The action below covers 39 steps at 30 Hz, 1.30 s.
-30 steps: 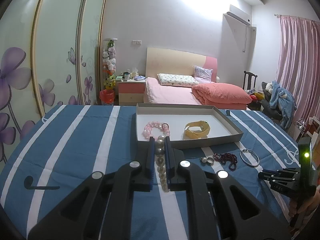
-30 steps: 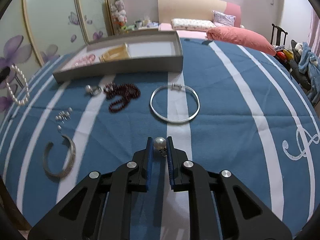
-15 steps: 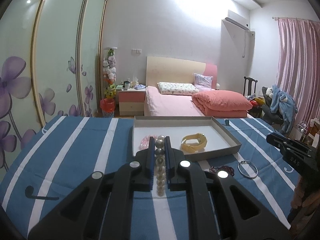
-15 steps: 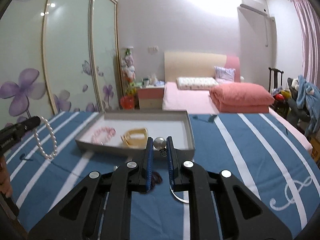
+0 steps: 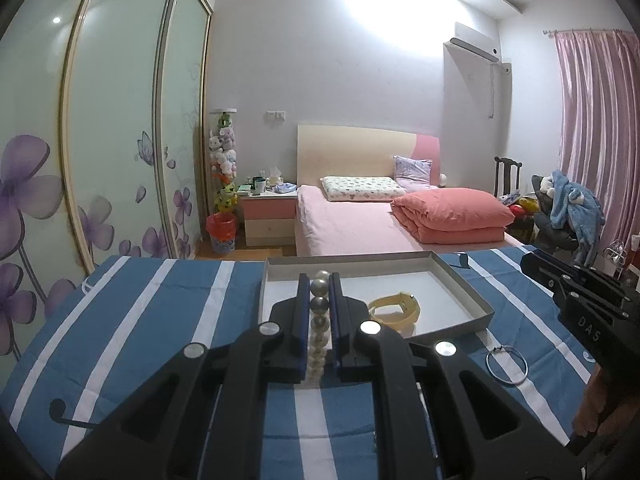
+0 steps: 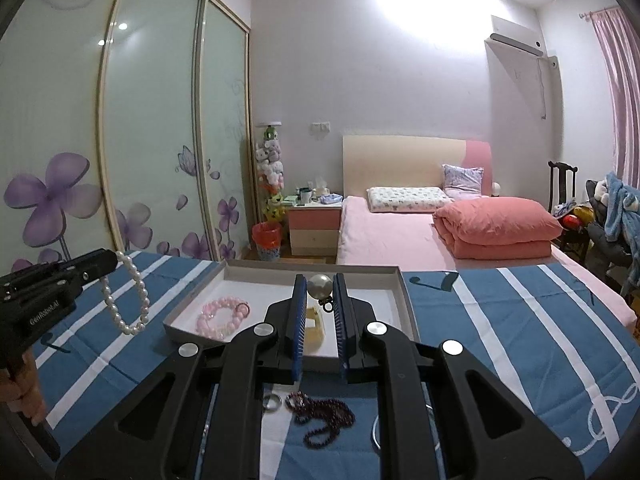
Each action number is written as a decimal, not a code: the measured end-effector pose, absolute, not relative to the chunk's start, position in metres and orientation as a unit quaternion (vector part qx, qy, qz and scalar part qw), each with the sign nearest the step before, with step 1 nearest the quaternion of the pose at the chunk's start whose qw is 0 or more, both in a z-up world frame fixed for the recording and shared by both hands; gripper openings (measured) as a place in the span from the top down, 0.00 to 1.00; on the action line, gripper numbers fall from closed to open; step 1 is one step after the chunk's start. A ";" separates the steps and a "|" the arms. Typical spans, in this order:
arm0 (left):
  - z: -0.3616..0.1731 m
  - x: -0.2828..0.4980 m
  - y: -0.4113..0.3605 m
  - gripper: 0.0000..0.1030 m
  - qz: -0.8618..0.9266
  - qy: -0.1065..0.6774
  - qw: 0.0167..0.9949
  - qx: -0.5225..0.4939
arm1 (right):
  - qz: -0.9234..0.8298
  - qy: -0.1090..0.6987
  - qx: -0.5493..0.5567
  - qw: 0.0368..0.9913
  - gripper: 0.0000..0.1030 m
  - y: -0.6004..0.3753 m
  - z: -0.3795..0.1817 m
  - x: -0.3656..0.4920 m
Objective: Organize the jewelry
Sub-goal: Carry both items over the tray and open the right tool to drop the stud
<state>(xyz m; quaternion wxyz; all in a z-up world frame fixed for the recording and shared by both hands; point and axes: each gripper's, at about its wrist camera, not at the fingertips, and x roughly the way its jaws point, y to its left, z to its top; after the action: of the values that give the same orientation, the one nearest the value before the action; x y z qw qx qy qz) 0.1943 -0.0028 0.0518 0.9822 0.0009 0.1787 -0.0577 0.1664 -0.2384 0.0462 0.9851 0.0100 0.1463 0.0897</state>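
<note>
- At nine o'clock in the right wrist view, the left hand-held gripper (image 6: 114,262) is clamped on a white pearl bracelet (image 6: 126,300), whose loop hangs free above the blue striped tabletop (image 6: 500,320).
- In the left wrist view the same pearls run in a line between the two blue pads (image 5: 302,300), with the top bead at the fingertips.
- Toward twelve o'clock from it lies the shallow grey tray (image 6: 404,300); a pink bead bracelet (image 6: 222,316) rests in the tray's left part, and a yellow band (image 5: 394,308) lies just right of it.
- At the centre of the right wrist view, the right hand-held gripper (image 6: 319,286) is pinched narrow on a pearl earring (image 6: 319,286), held over the tray with its small dark hook hanging below.
- At six o'clock, between the gripper's arms, a dark red bead string (image 6: 324,416) and a silver ring (image 6: 272,403) lie on the tabletop, outside the tray.
- At four o'clock in the left wrist view, a thin silver bangle (image 5: 507,366) lies on the cloth beside the tray.
</note>
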 end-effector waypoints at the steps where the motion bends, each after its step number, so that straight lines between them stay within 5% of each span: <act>1: 0.052 0.196 -0.004 0.90 -0.057 0.178 0.982 0.002 | 0.090 0.145 0.010 0.985 0.86 -0.237 0.047 0.168; 39: 0.002 0.328 -0.035 0.90 -0.067 0.242 0.968 -0.008 | 0.084 0.242 0.038 0.966 0.86 -0.229 -0.011 0.290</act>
<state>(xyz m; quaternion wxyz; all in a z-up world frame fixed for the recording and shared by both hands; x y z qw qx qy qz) 0.3280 -0.0354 0.0025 0.9680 -0.0085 0.2417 -0.0667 0.2904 -0.2294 -0.0107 0.9660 0.0376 0.2416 0.0839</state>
